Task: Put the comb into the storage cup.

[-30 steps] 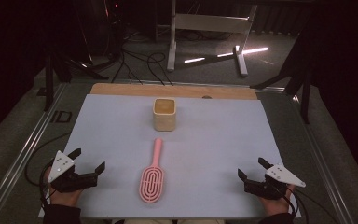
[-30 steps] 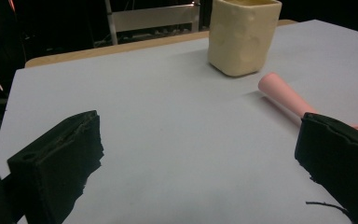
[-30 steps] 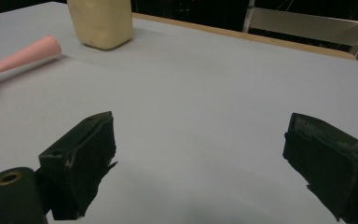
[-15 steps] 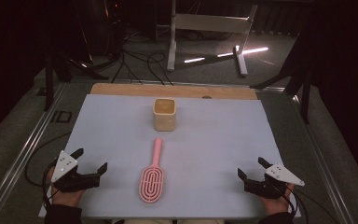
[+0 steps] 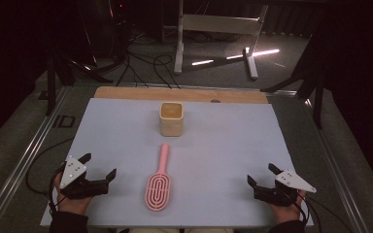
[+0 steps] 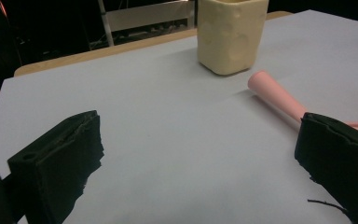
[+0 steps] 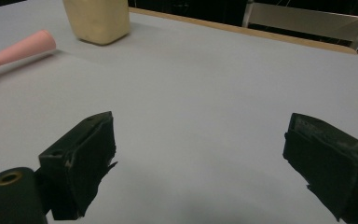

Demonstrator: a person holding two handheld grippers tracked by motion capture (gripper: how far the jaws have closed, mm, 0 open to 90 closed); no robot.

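- While both grippers rest at the near edge of the desk (image 5: 126, 121), nothing is held yet — this looks like the start, before any reach.
- The pink brush (image 5: 158, 182) lies flat between them, handle pointing at the cream cup (image 5: 171, 118) farther back.
- Left gripper (image 5: 98, 171) and right gripper (image 5: 259, 174) both have jaws apart, empty.
- Next, likely one gripper closes on the handle — probably the left.
- Compared with a second ago, the left gripper has edged slightly inward; brush and cup are unmoved.

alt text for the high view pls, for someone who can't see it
A pink hairbrush lies flat on a pale table sheet, handle pointing away toward a cream square cup standing upright just beyond it. At the near edge, the left gripper and the right gripper are held open on either side, touching neither.
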